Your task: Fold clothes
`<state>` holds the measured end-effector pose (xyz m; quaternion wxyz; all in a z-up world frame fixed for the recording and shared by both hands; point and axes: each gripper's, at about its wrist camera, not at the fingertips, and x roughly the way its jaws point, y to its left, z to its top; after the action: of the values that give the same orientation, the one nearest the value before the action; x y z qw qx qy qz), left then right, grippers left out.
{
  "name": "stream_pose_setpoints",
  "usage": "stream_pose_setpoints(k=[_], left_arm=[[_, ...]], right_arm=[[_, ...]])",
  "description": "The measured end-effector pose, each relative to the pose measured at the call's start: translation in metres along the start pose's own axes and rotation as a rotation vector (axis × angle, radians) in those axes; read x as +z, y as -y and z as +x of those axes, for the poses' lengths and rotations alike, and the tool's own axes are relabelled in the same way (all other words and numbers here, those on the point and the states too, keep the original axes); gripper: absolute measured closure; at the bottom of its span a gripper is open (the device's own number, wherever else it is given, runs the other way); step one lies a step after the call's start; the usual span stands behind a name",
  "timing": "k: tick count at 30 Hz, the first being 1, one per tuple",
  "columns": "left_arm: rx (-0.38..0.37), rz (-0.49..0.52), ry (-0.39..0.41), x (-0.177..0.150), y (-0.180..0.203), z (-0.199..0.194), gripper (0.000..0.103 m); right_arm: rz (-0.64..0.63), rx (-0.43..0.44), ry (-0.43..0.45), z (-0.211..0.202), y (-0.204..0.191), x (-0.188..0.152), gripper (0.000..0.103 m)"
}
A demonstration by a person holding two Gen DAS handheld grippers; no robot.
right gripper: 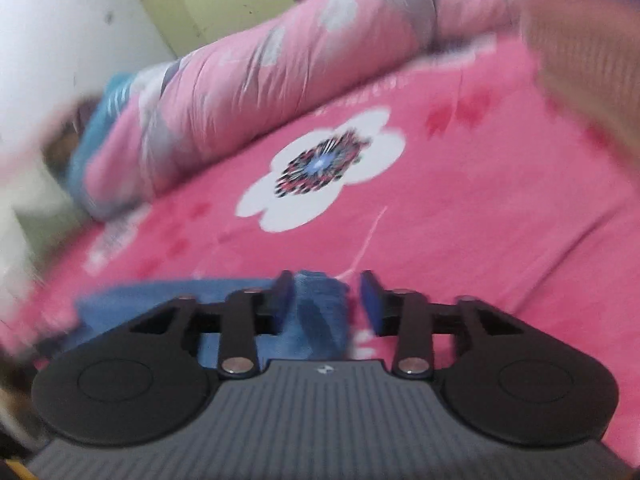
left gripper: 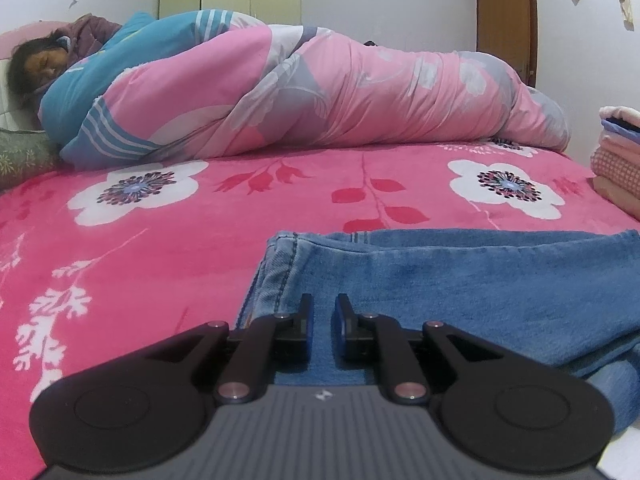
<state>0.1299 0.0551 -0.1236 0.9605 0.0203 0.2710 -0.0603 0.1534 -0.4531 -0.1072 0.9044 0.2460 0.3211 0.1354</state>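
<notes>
The left gripper (left gripper: 323, 314), nearly shut with only a narrow gap showing, rests on the jeans (left gripper: 460, 280), which lie folded at the bed's near edge, six o'clock. The right gripper (right gripper: 325, 300) stands spread around a denim edge, not pinching. Mid-fold, likely; next, regrip that edge. A folded stack (left gripper: 618, 160) sits at three o'clock.

Blue denim jeans (left gripper: 460, 280) lie flat on the pink floral bedspread (left gripper: 160, 240), folded over, a stitched seam running along the left fold edge.

Black gripper (left gripper: 324, 314), ribbed grey body
</notes>
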Motion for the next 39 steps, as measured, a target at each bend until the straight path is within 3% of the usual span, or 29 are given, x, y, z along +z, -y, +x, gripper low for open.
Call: stream_pose_setpoints(k=[3,4,6,8,12,14,18,21,23,25,26,29,32,33,34,36,37,38,39], left_arm=[[-0.004,-0.005,0.004,-0.001,-0.001,0.0,0.091],[-0.004,-0.006,0.006,-0.001,-0.001,0.0,0.091],[-0.005,-0.008,0.008,-0.001,-0.001,0.001,0.091],[-0.005,-0.008,0.009,-0.002,-0.001,0.001,0.091],[-0.009,-0.007,0.011,-0.002,-0.001,0.001,0.091],[-0.013,-0.005,0.011,-0.002,-0.001,0.001,0.091],[-0.016,-0.003,0.012,-0.002,-0.001,0.001,0.091],[-0.02,-0.01,0.015,-0.002,-0.002,0.002,0.091],[-0.022,-0.014,0.015,-0.002,-0.002,0.002,0.091],[-0.024,-0.017,0.015,-0.003,-0.003,0.002,0.091],[-0.023,-0.017,0.016,-0.003,-0.002,0.002,0.091],[-0.021,-0.015,0.017,-0.003,-0.002,0.002,0.091],[-0.021,-0.015,0.018,-0.003,-0.002,0.002,0.091],[-0.021,-0.014,0.018,-0.003,-0.002,0.002,0.091],[-0.02,-0.013,0.018,-0.003,-0.002,0.002,0.091],[-0.021,-0.015,0.019,-0.003,-0.002,0.002,0.091],[-0.025,-0.02,0.019,-0.003,-0.003,0.002,0.091],[-0.026,-0.022,0.019,-0.003,-0.004,0.002,0.091],[-0.026,-0.022,0.019,-0.003,-0.004,0.002,0.091]], right_arm=[[0.157,0.073,-0.133,0.029,0.021,0.0,0.052],[0.161,0.088,-0.131,0.031,0.022,-0.001,0.052],[0.145,0.09,-0.13,0.033,0.016,-0.004,0.068],[0.032,0.06,-0.069,0.02,-0.005,-0.01,0.082],[-0.145,0.014,0.101,-0.014,-0.039,-0.025,0.084],[-0.137,-0.026,0.079,-0.003,-0.029,-0.035,0.084],[0.12,0.056,0.051,0.014,0.018,-0.031,0.081],[0.098,-0.013,0.096,0.003,0.015,-0.029,0.078],[0.12,-0.134,0.147,-0.01,0.023,-0.026,0.079],[0.126,-0.177,0.178,-0.017,0.028,-0.02,0.085],[0.123,-0.152,0.196,-0.021,0.024,-0.017,0.087],[-0.098,-0.081,0.202,-0.023,-0.018,-0.02,0.087],[-0.292,-0.018,0.101,0.001,-0.046,-0.027,0.09],[-0.33,-0.067,0.055,0.012,-0.044,-0.031,0.092],[-0.337,-0.114,0.032,0.021,-0.032,-0.034,0.103],[-0.14,-0.071,0.073,0.01,-0.002,-0.027,0.103],[-0.163,-0.166,0.117,-0.003,-0.006,-0.025,0.097],[-0.186,-0.259,0.16,-0.015,-0.01,-0.024,0.097],[-0.217,-0.256,0.177,-0.026,-0.016,-0.024,0.097]])
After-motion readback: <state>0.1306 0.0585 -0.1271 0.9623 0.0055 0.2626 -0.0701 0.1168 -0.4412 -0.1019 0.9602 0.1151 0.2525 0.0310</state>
